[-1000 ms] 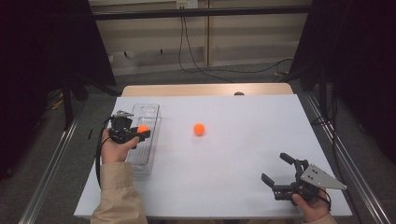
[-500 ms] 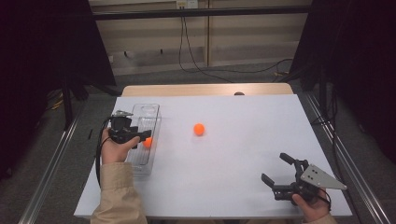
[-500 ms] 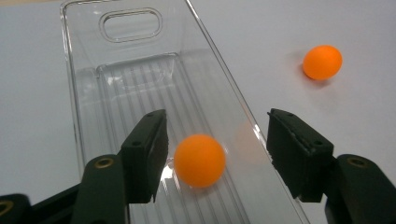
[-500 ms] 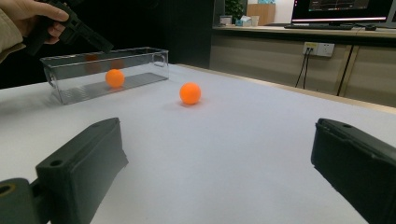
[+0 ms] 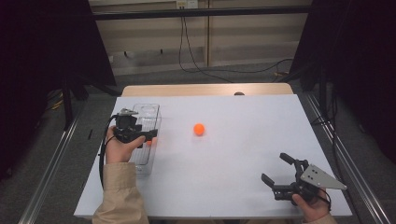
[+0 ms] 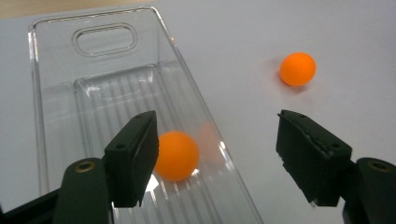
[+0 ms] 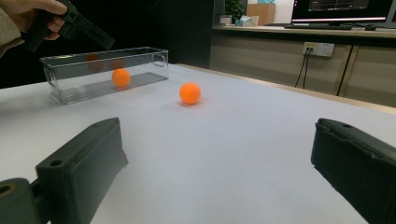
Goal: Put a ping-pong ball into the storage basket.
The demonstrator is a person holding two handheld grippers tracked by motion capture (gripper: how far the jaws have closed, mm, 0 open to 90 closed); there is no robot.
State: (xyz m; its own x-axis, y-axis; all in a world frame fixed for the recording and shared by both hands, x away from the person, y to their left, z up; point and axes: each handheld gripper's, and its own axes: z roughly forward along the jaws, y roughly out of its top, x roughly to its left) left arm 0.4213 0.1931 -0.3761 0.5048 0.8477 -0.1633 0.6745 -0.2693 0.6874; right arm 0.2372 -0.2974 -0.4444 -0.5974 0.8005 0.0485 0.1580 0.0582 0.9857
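Observation:
A clear plastic bin stands at the table's left side. One orange ball lies on the bin's ribbed floor, also visible through the bin wall as the ball in the bin. My left gripper hovers over the bin's near half, open, with nothing between its jaws. A second orange ball rests on the white table to the right of the bin. Near the front right corner my right gripper is open and empty, low over the table, facing the second ball.
The white table has bare room between the bin and the right gripper. A wooden strip runs along its far edge. Dark curtains and floor cables lie beyond. Metal rails flank both sides.
The left gripper held an orange ball over the bin a second ago. It has opened, and the ball has dropped into the bin. The right gripper has stayed put.

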